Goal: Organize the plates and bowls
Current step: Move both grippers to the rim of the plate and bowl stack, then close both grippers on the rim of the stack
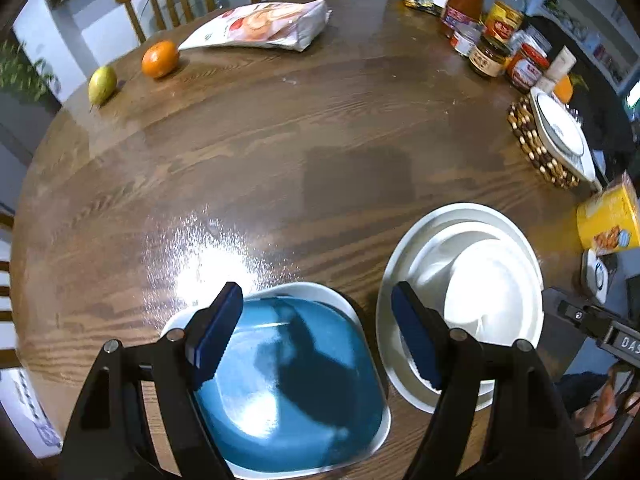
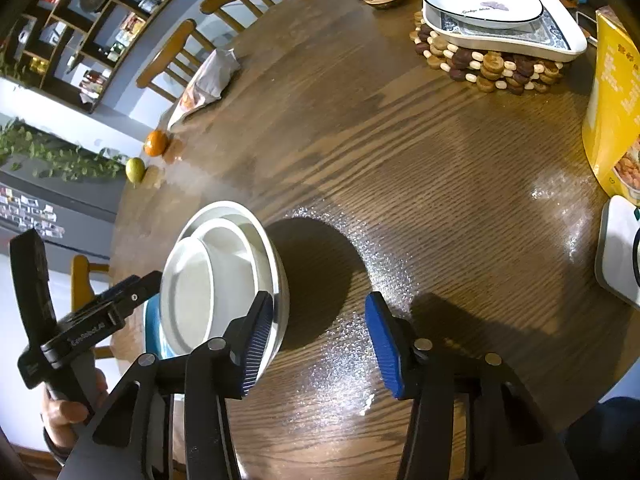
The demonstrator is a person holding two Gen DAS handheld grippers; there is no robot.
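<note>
- Two hand-held grippers, both spread, nothing pinched.
- Left hand-held gripper [image 1: 316, 336] over blue bowl [image 1: 288, 384], near worktop [image 1: 280, 140] edge.
- White bowl stack [image 1: 460, 296] just right of blue bowl.
- Right hand-held gripper [image 2: 320, 344] above bare worktop, beside the stack.

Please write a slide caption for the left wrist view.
Open left gripper above blue square bowl, beside stacked white round bowls.

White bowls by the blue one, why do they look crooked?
The smaller white bowl sits tilted and off-centre inside the larger white bowl, not nested flat. The blue bowl beside them lies level. Nothing looks spilled or broken.
</note>
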